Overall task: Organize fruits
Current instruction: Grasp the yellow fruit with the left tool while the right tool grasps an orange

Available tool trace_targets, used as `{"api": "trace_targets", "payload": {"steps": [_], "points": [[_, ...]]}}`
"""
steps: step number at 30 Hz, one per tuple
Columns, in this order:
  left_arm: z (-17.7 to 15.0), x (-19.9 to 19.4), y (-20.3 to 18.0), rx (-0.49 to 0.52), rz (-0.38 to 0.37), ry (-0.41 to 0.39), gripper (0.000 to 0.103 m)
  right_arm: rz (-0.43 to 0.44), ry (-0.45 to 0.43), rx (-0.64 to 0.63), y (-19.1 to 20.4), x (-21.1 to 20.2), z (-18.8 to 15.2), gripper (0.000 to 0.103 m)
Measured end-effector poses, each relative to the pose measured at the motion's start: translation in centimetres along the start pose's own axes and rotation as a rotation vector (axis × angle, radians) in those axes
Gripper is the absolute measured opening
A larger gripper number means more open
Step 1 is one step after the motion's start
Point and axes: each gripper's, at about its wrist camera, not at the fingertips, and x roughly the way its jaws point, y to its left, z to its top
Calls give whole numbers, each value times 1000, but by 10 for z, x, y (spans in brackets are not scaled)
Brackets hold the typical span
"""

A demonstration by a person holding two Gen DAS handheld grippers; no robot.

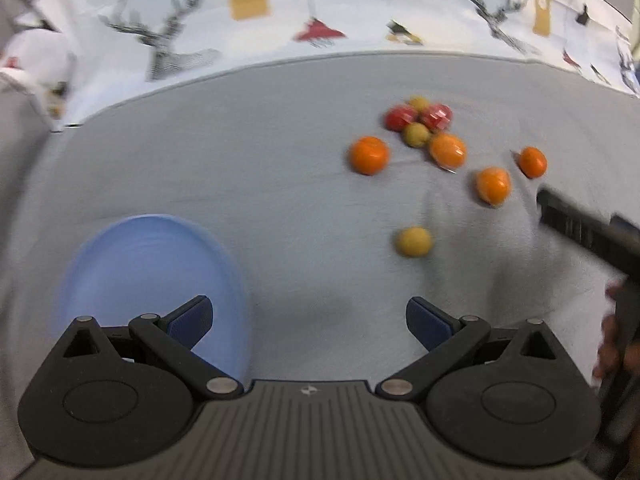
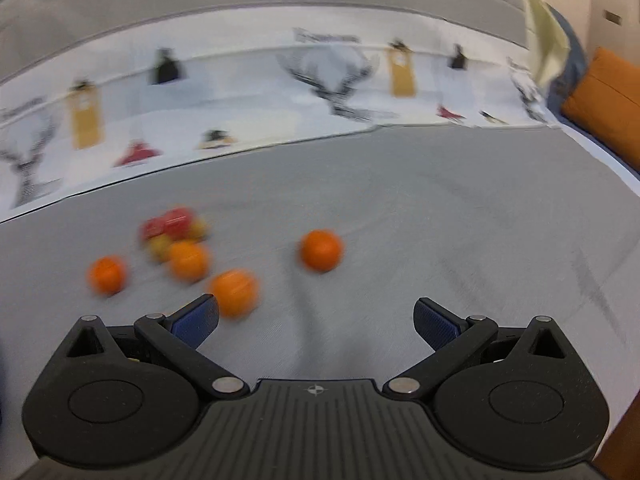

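Several small fruits lie on a grey cloth. In the left wrist view an orange (image 1: pixel 369 155) sits left of a cluster of red fruits (image 1: pixel 401 117), yellow-green fruits (image 1: pixel 416 134) and more oranges (image 1: pixel 448 149); one yellow fruit (image 1: pixel 414 241) lies alone nearer me. A light blue plate (image 1: pixel 148 276) is at the lower left. My left gripper (image 1: pixel 309 322) is open and empty, its left finger over the plate. My right gripper (image 2: pixel 316 322) is open and empty, above the cloth; an orange (image 2: pixel 236 292) lies just beyond its left finger and another orange (image 2: pixel 321 251) is ahead.
A white cloth printed with deer and tags (image 1: pixel 280 20) borders the grey cloth at the back. The right gripper's dark body and the holding hand (image 1: pixel 592 236) show at the right edge of the left wrist view. An orange cushion (image 2: pixel 604 96) is far right.
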Motion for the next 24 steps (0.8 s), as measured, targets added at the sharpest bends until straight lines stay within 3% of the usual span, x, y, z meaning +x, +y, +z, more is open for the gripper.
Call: {"api": "trace_targets", "payload": {"steps": [5,9,11,12,14,21,24], "points": [[19,49,-39,102,30,13,103,-50,12,70,-16,66,12,102],[27,79,-57,145,-2,-24,103,-47,75,61,-12,104,9,102],[24,93,-63,169,-6,-48,103,-47,25,68,-15,108,7,102],[22,92,-57,116,-35,-88,103,-40,11,67,-17,108,6,102],[19,96,-51,66,-58,-89,103,-22,-1,69,-21,112,6,102],[17,93,-51,143,-72,-95,103,-47,-23,96,-16,113,8,102],[8,88,-50,183,-102,-156,91,-45,-24,93,-18,111,9,102]]}}
